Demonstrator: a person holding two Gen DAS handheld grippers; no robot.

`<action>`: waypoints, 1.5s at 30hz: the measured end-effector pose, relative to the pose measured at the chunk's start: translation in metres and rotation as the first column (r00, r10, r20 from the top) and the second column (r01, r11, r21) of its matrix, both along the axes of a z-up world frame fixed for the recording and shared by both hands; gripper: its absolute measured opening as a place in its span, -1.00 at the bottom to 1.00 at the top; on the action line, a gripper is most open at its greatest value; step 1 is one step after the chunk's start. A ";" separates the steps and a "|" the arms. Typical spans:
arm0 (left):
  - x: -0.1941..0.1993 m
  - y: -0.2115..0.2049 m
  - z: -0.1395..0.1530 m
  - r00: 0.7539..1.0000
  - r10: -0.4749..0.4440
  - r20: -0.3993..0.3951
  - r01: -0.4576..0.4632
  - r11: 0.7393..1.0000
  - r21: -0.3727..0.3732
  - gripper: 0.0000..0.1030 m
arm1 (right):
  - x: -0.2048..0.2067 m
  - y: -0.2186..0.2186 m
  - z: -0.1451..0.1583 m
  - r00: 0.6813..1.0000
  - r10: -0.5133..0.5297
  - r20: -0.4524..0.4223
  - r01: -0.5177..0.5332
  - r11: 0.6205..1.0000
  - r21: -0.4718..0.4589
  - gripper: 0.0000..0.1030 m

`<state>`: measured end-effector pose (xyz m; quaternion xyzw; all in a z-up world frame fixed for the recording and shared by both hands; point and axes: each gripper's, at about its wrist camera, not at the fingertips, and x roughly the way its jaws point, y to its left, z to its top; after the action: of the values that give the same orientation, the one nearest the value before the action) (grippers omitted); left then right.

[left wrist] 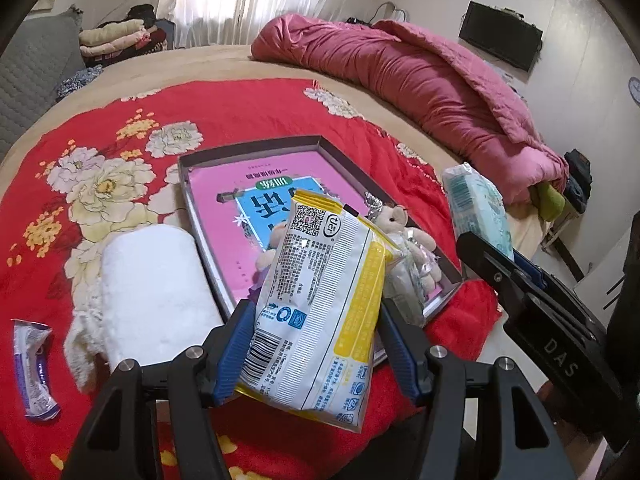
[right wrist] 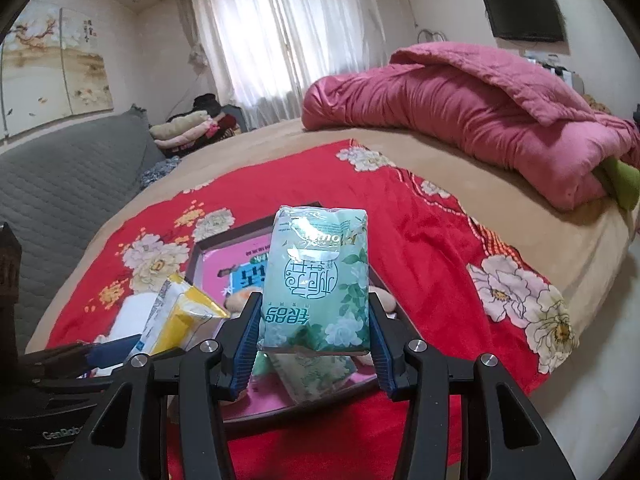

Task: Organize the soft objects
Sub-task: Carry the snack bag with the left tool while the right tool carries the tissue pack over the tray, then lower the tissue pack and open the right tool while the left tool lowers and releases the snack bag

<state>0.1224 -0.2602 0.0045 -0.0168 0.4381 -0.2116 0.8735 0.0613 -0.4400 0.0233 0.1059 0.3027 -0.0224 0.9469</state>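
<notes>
A: What writing can you read?

B: The yellow-and-white packet [left wrist: 320, 312] has a QR code, a barcode and a round "Uer"-like mark near its top; the fine print is too small to read. The green tissue pack [right wrist: 316, 280] carries floral art and Chinese characters, upside down. The right gripper [right wrist: 314, 344] body reads "DAS" in the left wrist view, and the left gripper [left wrist: 316, 344] body reads "GenRobo…", cut off, in the right wrist view.

A: And the fingers?

B: The left fingers [left wrist: 236, 348] are clamped on the yellow-and-white packet, held above the near edge of the shallow box [left wrist: 320, 142]. The right ones grip the green tissue pack, also raised over that box.

A: What is in the box?

B: A pink booklet [left wrist: 224, 200] with Chinese print, and a small plush bear [left wrist: 404, 224]. A rolled white towel [left wrist: 152, 280] lies just beside the box, a purple-and-white wrapper [left wrist: 34, 372] farther out.

A: The room?

B: A bed [right wrist: 280, 132] with a red floral blanket [left wrist: 100, 140], a pink quilt [right wrist: 480, 112], white curtains [right wrist: 280, 32] and a wall-mounted television [right wrist: 524, 12].
</notes>
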 end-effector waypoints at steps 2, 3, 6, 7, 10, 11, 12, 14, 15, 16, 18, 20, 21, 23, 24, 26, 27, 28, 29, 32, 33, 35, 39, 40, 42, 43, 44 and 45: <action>0.005 -0.004 -0.003 1.000 0.000 -0.010 0.000 1.000 0.002 0.21 | 0.003 -0.003 -0.005 1.000 -0.001 -0.011 0.001 1.000 0.008 -0.02; 0.006 -0.006 -0.006 1.000 0.000 -0.014 0.000 1.000 0.007 0.21 | 0.004 -0.003 -0.006 1.000 -0.002 -0.017 0.002 1.000 0.009 -0.02; 0.010 -0.011 -0.009 1.000 0.000 -0.015 0.001 1.000 0.017 0.21 | 0.009 -0.007 -0.013 0.999 -0.002 -0.039 0.003 1.000 0.017 -0.02; 0.010 -0.012 -0.010 1.000 -0.001 -0.016 0.002 1.000 0.019 0.21 | 0.011 -0.008 -0.015 0.999 -0.004 -0.047 0.005 1.000 0.020 -0.02; 0.013 -0.012 -0.014 1.000 0.001 -0.021 0.000 1.000 0.021 0.21 | 0.015 -0.009 -0.020 0.998 -0.008 -0.064 0.009 1.000 0.013 -0.02; 0.014 -0.011 -0.015 1.000 0.001 -0.023 -0.001 1.000 0.024 0.21 | 0.016 -0.009 -0.021 0.998 -0.007 -0.066 0.008 1.000 0.012 -0.02; 0.014 -0.011 -0.016 1.000 0.000 -0.023 0.000 1.000 0.026 0.21 | 0.017 -0.009 -0.022 0.998 -0.005 -0.069 0.006 1.000 0.011 -0.02; 0.015 -0.013 -0.016 1.000 -0.003 -0.020 0.004 1.000 0.030 0.21 | 0.020 -0.009 -0.024 0.997 -0.006 -0.078 0.007 1.000 0.004 -0.02; 0.015 -0.014 -0.017 1.000 -0.007 -0.021 0.008 0.999 0.032 0.21 | 0.021 -0.009 -0.025 0.997 -0.006 -0.082 0.007 1.000 0.005 -0.02; 0.015 -0.015 -0.018 1.000 -0.009 -0.021 0.009 0.999 0.034 0.21 | 0.023 -0.009 -0.027 0.996 -0.006 -0.090 0.007 1.000 0.007 -0.02; 0.017 -0.015 -0.019 1.000 -0.009 -0.026 0.010 0.999 0.034 0.21 | 0.026 -0.010 -0.030 0.994 -0.006 -0.106 0.007 1.000 0.008 -0.02; 0.018 -0.015 -0.021 1.000 -0.010 -0.029 0.011 0.999 0.031 0.21 | 0.029 -0.013 -0.036 0.992 -0.006 -0.130 0.009 1.000 0.020 -0.02; 0.018 -0.015 -0.021 0.999 -0.011 -0.030 0.011 0.999 0.030 0.21 | 0.030 -0.014 -0.039 0.990 -0.006 -0.139 0.010 1.000 0.027 -0.02; 0.020 -0.015 -0.022 0.999 -0.012 -0.034 0.013 1.000 0.027 0.21 | 0.034 -0.018 -0.045 0.986 -0.008 -0.168 0.016 0.999 0.046 -0.02; 0.020 -0.015 -0.023 0.999 -0.012 -0.035 0.013 1.000 0.025 0.21 | 0.035 -0.020 -0.048 0.984 -0.008 -0.175 0.018 0.998 0.057 -0.02; 0.021 -0.015 -0.023 0.999 -0.013 -0.038 0.013 1.000 0.021 0.21 | 0.037 -0.022 -0.053 0.982 -0.007 -0.188 0.020 0.997 0.073 -0.01; 0.021 -0.015 -0.024 0.999 -0.013 -0.038 0.014 1.000 0.020 0.21 | 0.037 -0.022 -0.054 0.981 -0.007 -0.191 0.022 0.997 0.077 -0.01; 0.022 -0.015 -0.024 0.999 -0.013 -0.039 0.014 1.000 0.020 0.21 | 0.038 -0.022 -0.055 0.981 -0.004 -0.195 0.020 0.997 0.079 -0.01; 0.022 -0.015 -0.024 0.999 -0.013 -0.041 0.014 1.000 0.019 0.21 | 0.038 -0.023 -0.056 0.981 -0.004 -0.196 0.019 0.997 0.079 0.00; 0.023 -0.015 -0.026 0.999 -0.015 -0.044 0.015 1.000 0.017 0.21 | 0.040 -0.023 -0.058 0.980 0.000 -0.200 0.016 0.997 0.080 0.03; 0.023 -0.015 -0.026 0.999 -0.014 -0.045 0.015 1.000 0.018 0.21 | 0.041 -0.023 -0.058 0.979 0.001 -0.203 0.016 0.996 0.082 0.04; 0.022 -0.016 -0.026 0.999 -0.014 -0.044 0.015 1.000 0.017 0.21 | 0.041 -0.024 -0.059 0.979 -0.001 -0.203 0.019 0.996 0.085 0.04; 0.022 -0.016 -0.027 0.999 -0.013 -0.045 0.014 1.000 0.016 0.21 | 0.040 -0.025 -0.059 0.980 -0.004 -0.201 0.022 0.996 0.088 0.04; 0.022 -0.016 -0.027 0.999 -0.013 -0.044 0.014 1.000 0.016 0.21 | 0.040 -0.025 -0.059 0.980 -0.003 -0.197 0.021 0.996 0.088 0.05; 0.023 -0.016 -0.027 0.999 -0.013 -0.046 0.014 1.000 0.016 0.21 | 0.038 -0.024 -0.057 0.982 -0.003 -0.188 0.020 0.996 0.088 0.21; 0.023 -0.016 -0.027 0.999 -0.014 -0.046 0.014 1.000 0.017 0.21 | 0.037 -0.024 -0.057 0.983 -0.005 -0.184 0.021 0.996 0.086 0.25; 0.022 -0.016 -0.027 0.999 -0.014 -0.044 0.014 1.000 0.017 0.21 | 0.036 -0.024 -0.055 0.984 -0.008 -0.179 0.023 0.996 0.082 0.31; 0.022 -0.017 -0.027 0.999 -0.014 -0.046 0.015 1.000 0.018 0.21 | 0.035 -0.024 -0.054 0.985 -0.010 -0.171 0.024 0.997 0.079 0.34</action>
<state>0.1446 -0.2768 -0.0224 -0.0104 0.4600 -0.2134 0.8618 0.0964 -0.4636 -0.0308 0.1442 0.3823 -0.0272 0.9123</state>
